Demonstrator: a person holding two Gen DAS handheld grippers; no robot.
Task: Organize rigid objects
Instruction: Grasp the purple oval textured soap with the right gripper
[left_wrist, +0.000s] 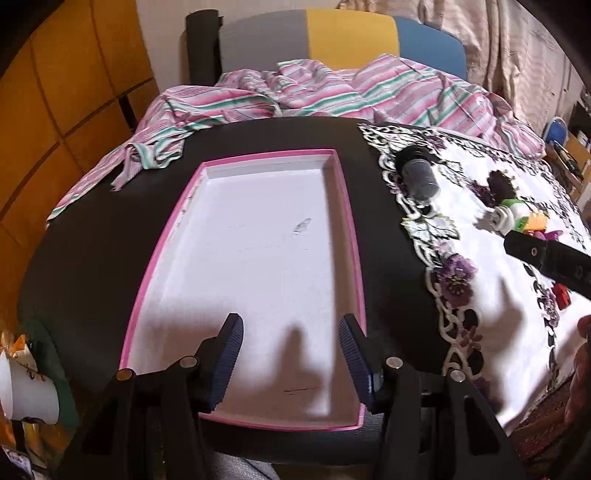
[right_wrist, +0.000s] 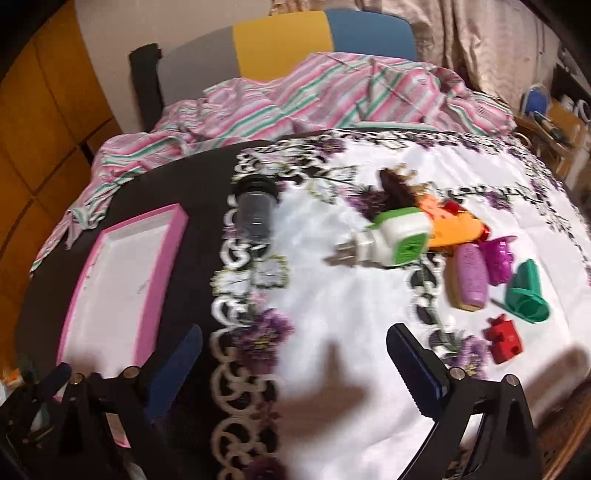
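My left tongs (left_wrist: 291, 354) hang spread over the near end of the pink-rimmed tray (left_wrist: 352, 236), nothing between the pads. My right tongs (right_wrist: 295, 365) stand spread wide above the white floral cloth (right_wrist: 351, 314), holding nothing. The tray lies on the black tabletop (left_wrist: 92, 240), its white floor bare.

To the right of the tray, one dark jar (right_wrist: 255, 212) lies on its side at the cloth's edge. Farther right of the tray sits a cluster: one green-and-white plug (right_wrist: 395, 236), one orange piece (right_wrist: 454, 225), one lilac oval (right_wrist: 471, 277), one purple piece (right_wrist: 500, 262), one teal piece (right_wrist: 526, 291), one red block (right_wrist: 504, 339).

Beyond the tray, one striped sheet (left_wrist: 332, 85) is bunched against the table's far edge.
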